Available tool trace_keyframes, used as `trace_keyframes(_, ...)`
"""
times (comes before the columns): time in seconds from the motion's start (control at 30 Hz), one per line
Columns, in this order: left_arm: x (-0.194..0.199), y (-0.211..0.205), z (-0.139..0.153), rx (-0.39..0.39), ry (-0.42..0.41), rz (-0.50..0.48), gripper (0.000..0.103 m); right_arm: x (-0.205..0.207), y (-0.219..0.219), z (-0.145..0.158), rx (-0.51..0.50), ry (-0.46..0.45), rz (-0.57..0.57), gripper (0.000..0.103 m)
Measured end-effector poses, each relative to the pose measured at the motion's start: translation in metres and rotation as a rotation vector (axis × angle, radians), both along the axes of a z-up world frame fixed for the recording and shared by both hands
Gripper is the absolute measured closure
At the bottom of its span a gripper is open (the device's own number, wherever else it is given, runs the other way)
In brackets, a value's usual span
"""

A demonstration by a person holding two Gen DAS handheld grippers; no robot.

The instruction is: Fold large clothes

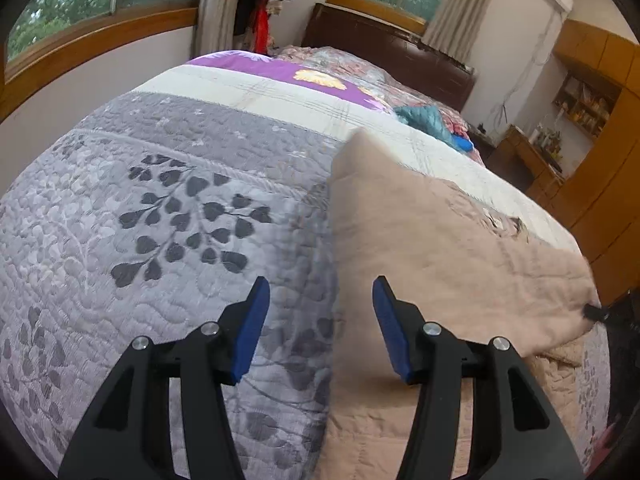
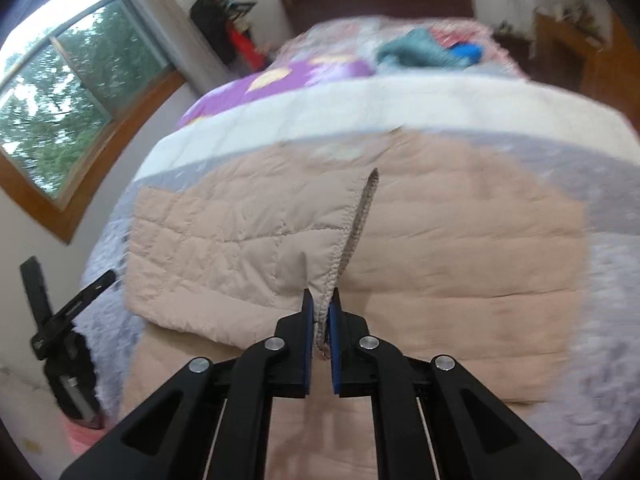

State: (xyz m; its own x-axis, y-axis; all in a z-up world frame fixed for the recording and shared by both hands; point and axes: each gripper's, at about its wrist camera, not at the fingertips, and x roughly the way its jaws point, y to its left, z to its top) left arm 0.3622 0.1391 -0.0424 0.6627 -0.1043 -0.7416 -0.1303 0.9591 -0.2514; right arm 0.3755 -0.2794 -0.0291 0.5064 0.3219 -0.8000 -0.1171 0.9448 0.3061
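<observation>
A large beige quilted garment (image 2: pixel 440 248) lies spread on the bed; it also shows in the left wrist view (image 1: pixel 432 248) on the right side. My right gripper (image 2: pixel 320 304) is shut on the garment's elastic hem edge (image 2: pixel 340 264) and holds a flap lifted over the rest. My left gripper (image 1: pixel 320 296) is open and empty, hovering over the garment's left edge where it meets the grey leaf-patterned bedspread (image 1: pixel 160 220). The left gripper also shows in the right wrist view (image 2: pixel 68 320) at the far left. The right gripper's tip (image 1: pixel 596 312) shows at the right edge of the left wrist view.
The bed carries a white and purple blanket (image 1: pixel 280 76) farther back and a teal and blue clothes pile (image 1: pixel 436 124) near the dark headboard (image 1: pixel 384 48). Windows (image 2: pixel 60 92) line the left wall. Wooden cabinets (image 1: pixel 592 152) stand right of the bed.
</observation>
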Motion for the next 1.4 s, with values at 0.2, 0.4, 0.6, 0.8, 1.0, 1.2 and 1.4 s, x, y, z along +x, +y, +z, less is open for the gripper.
trace_keyframes(0.2,0.015,-0.036,0.004,0.059,-0.006,-0.067,0.050,-0.008,-0.051,0.001,-0.014,-0.014,-0.084,0.096)
trace_keyframes(0.4,0.039,-0.080,-0.008,0.133,0.045,-0.154,0.050,-0.002,-0.077,-0.031,-0.032,0.045,-0.148,0.096)
trace_keyframes(0.6,0.060,-0.085,-0.052,0.149,0.138,-0.141,0.047,0.006,-0.088,-0.077,-0.001,0.122,-0.148,0.096)
trace_keyframes(0.8,0.059,-0.083,-0.064,0.160,0.123,-0.144,0.046,0.009,-0.084,-0.092,-0.010,0.128,-0.140,0.094)
trace_keyframes(1.0,0.056,-0.082,-0.058,0.147,0.124,-0.134,0.049,0.003,-0.079,-0.077,-0.071,0.099,-0.168,0.087)
trace_keyframes(1.2,0.040,-0.100,-0.022,0.114,0.047,-0.156,0.051,-0.016,-0.067,-0.036,-0.081,-0.012,-0.150,0.085)
trace_keyframes(1.4,0.037,-0.154,-0.019,0.102,0.033,-0.272,0.051,-0.006,-0.026,-0.049,-0.038,0.017,-0.053,0.085)
